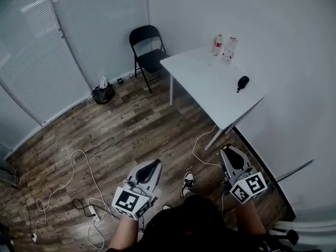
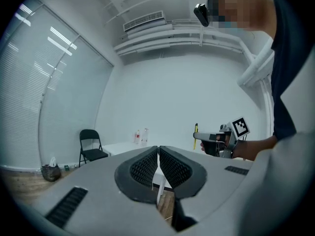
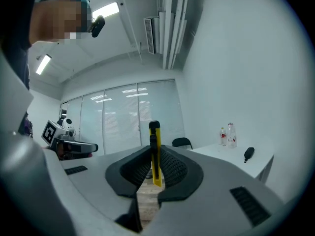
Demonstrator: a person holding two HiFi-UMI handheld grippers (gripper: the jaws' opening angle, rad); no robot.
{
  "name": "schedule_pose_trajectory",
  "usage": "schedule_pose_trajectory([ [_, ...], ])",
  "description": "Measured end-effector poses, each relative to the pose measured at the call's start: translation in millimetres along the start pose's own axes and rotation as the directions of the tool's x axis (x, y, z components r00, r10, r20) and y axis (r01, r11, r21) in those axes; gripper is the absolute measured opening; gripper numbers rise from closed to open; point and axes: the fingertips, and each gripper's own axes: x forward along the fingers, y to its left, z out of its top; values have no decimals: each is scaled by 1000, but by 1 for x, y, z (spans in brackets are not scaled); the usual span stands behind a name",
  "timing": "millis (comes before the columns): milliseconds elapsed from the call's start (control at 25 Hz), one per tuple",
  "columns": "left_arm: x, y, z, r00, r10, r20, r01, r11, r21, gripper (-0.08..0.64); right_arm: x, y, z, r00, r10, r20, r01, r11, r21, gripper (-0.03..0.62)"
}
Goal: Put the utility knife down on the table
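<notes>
A yellow utility knife stands upright between the jaws of my right gripper, which is shut on it. In the left gripper view the knife sticks up from the right gripper, held level in the air. The head view shows the right gripper low at the right, short of the white table and apart from it. My left gripper is beside it at the left, over the wooden floor. Its jaws meet with nothing between them.
On the table lie a black object near the right edge and two bottles at the far end. A black folding chair stands beyond the table. White cables and a dark bag lie on the floor.
</notes>
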Motion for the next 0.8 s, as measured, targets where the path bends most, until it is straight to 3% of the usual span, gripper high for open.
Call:
schedule_pose_trajectory([
  [480, 128, 81, 31, 998, 61, -13, -61, 998, 25, 34, 131, -133, 22, 998, 29, 59, -29, 1000, 3, 63],
  [800, 227, 115, 48, 996, 84, -19, -83, 995, 50, 34, 186, -212, 22, 997, 68, 32, -69, 998, 17, 63],
])
